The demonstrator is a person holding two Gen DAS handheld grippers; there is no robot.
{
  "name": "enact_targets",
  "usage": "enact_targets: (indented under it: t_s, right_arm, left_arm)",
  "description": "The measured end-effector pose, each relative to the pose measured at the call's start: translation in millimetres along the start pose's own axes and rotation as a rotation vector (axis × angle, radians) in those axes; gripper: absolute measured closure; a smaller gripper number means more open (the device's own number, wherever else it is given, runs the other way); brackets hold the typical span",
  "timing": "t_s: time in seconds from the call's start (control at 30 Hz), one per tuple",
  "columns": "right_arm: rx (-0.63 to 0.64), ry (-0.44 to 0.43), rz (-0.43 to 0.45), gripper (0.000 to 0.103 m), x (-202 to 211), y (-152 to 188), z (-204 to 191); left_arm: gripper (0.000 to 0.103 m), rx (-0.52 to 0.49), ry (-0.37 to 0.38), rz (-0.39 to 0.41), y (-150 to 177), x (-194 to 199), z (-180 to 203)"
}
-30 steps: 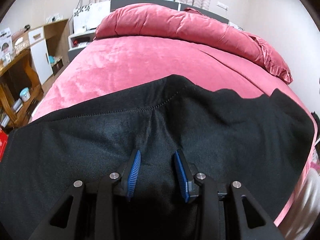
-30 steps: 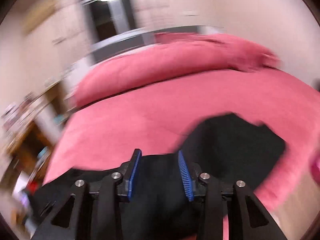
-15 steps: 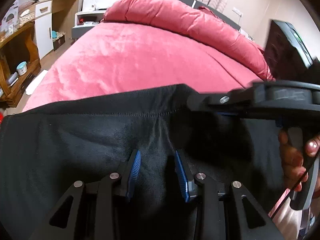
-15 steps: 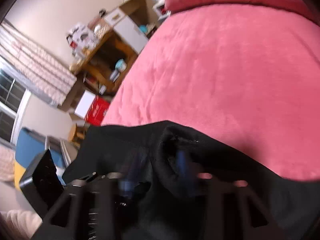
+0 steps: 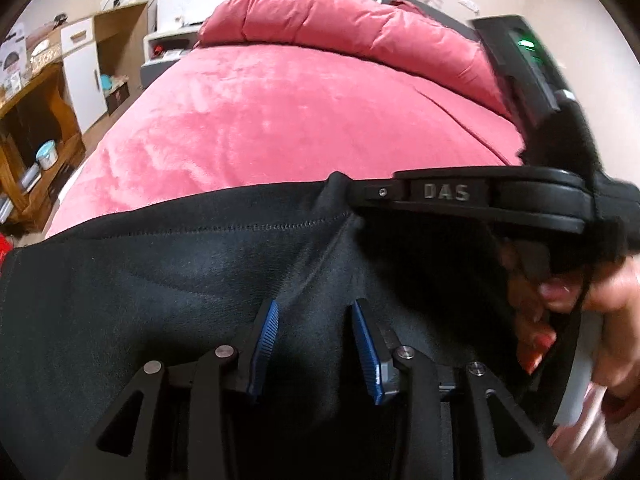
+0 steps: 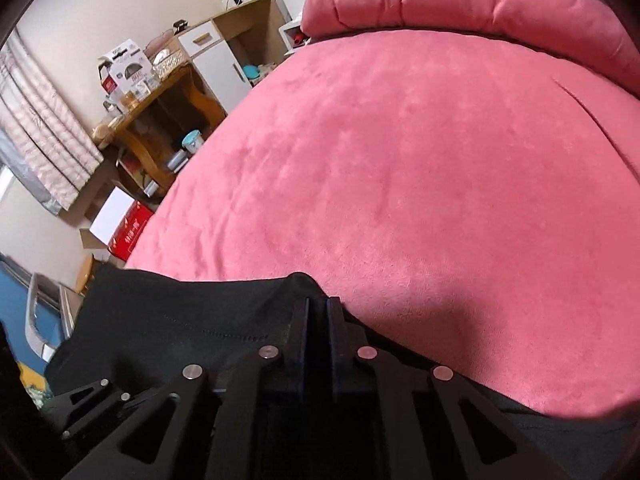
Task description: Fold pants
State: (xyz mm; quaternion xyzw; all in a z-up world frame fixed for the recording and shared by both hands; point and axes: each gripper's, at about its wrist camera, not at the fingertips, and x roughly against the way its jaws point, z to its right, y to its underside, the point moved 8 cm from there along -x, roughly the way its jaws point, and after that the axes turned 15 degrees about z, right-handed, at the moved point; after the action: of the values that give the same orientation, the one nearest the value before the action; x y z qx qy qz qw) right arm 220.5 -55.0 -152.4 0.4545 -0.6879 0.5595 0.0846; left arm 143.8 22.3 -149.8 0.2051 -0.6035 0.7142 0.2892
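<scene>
Black pants (image 5: 160, 280) lie spread across the near edge of a pink bed (image 5: 280, 120). My left gripper (image 5: 314, 314) is open, its blue pads resting over the cloth with a ridge of fabric between them. My right gripper (image 5: 352, 196) reaches in from the right and is shut on the far hem of the pants. In the right wrist view the right gripper (image 6: 318, 304) has its jaws closed on that black hem (image 6: 200, 320), which rises in a small peak at the fingertips.
A rolled pink duvet (image 5: 340, 28) lies at the head of the bed. A wooden desk with shelves (image 6: 160, 108) and a white cabinet (image 5: 84, 72) stand to the left. A red box (image 6: 128, 236) sits on the floor.
My right gripper swung in from the right, reached the far hem of the pants and closed on it. My left gripper stayed open over the cloth.
</scene>
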Motion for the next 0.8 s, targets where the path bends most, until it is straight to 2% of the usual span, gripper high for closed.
enact_targets:
  t_s: [0.1,0.17,0.3,0.4,0.47,0.6,0.67,0.73,0.8]
  right_arm:
    - [-0.134,-0.055,0.058,0.084,23,-8,5]
    - [-0.178,-0.051,0.143,0.084,52,-14,13]
    - [-0.117,0.036,0.206,0.084,95,-4,29]
    - [-0.061,0.102,0.178,0.084,103,12,39]
    - [-0.011,0.164,0.150,0.084,100,22,51]
    - [0.034,0.268,0.155,0.089,98,32,76]
    - [0.040,0.322,0.183,0.100,100,32,87]
    - [0.009,0.364,0.203,0.103,101,33,98]
    - [-0.048,0.363,0.217,0.103,98,34,109]
  left_arm:
    - [0.064,0.085,0.034,-0.007,-12,1,-1]
    - [0.064,0.108,0.027,0.010,-21,1,-3]
    - [0.064,0.051,0.033,0.010,-33,-18,9]
    - [0.064,-0.014,0.010,0.010,-38,-37,17]
    - [0.064,-0.056,-0.009,0.046,-42,-45,20]
    - [0.061,-0.084,-0.013,0.075,-43,-53,15]
    - [0.061,-0.061,-0.006,0.085,-42,-52,11]
    - [0.061,-0.058,-0.007,0.089,-41,-54,7]
    - [0.061,-0.070,-0.013,0.094,-39,-55,6]
